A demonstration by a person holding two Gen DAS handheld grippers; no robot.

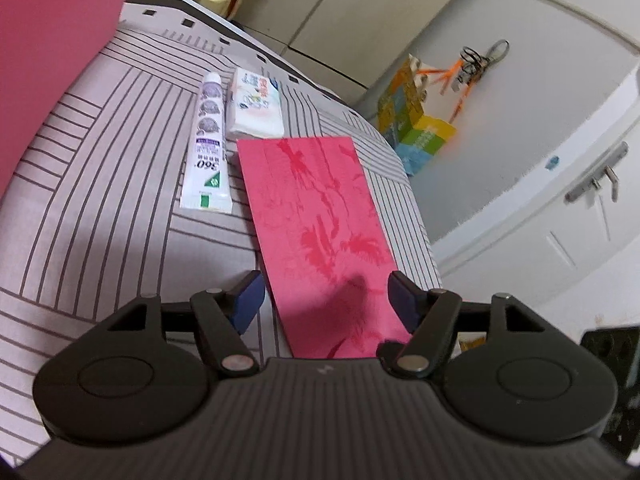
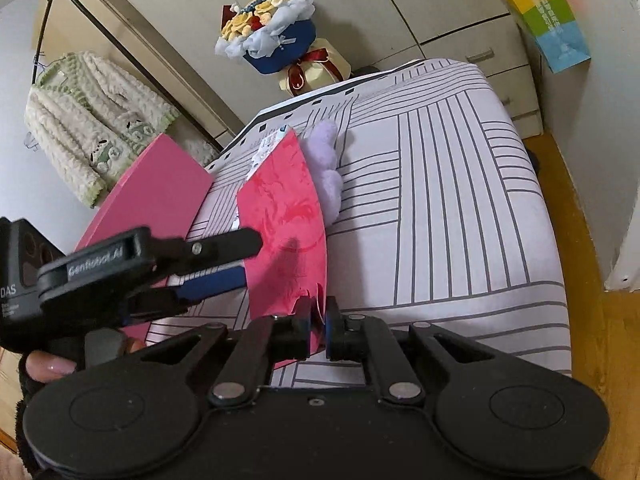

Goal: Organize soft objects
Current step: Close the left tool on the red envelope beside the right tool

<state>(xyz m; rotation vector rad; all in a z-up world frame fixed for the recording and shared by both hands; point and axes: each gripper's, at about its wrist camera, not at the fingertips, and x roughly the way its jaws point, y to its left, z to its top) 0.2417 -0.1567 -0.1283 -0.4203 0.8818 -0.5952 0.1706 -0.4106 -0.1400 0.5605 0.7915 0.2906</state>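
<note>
red sheet (image 1: 320, 232) lies long axis running away from both grippers, near edge raised | right gripper (image 2: 318, 330) pinched shut on its near corner | left gripper (image 1: 326, 302) wide open, straddling it, holding nothing | striped bed (image 2: 440, 200); tube (image 1: 206, 148), tissue pack (image 1: 256, 106) beside; wardrobe (image 2: 360, 4) behind

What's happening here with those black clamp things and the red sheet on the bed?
A person is working with two hand-held grippers over a striped bed. The right gripper is shut on the near edge of a red patterned envelope, lifting it so it curves up. The left gripper is open, its fingers either side of the same envelope. A toothpaste tube, a tissue pack and a purple plush toy lie on the bed nearby.
</note>
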